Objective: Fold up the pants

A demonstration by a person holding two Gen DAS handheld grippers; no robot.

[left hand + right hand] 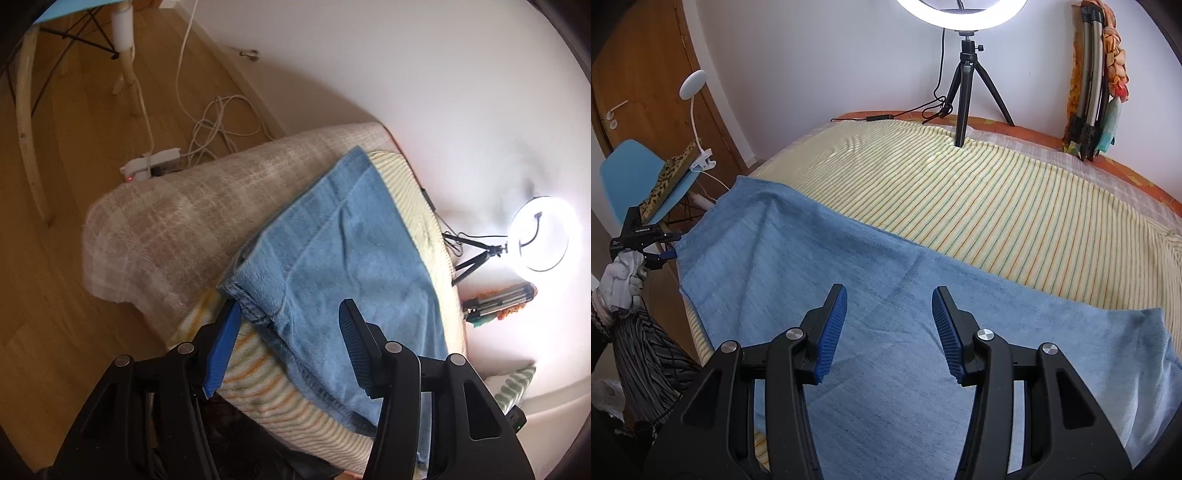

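Observation:
The blue denim pants (879, 306) lie folded lengthwise on a striped yellow bed cover (997, 192). They also show in the left wrist view (343, 251), running away from the camera. My left gripper (288, 317) is open, its fingers standing either side of the near corner of the pants at the bed's edge. In the right wrist view the left gripper (670, 254) sits at the pants' far left end. My right gripper (889, 299) is open and empty, hovering over the middle of the pants.
A ring light on a tripod (964, 92) stands at the back of the bed. A beige checked blanket (177, 221) hangs over the bed end. A blue chair (639, 177), a power strip with cables (155, 168) and wooden floor lie to the left.

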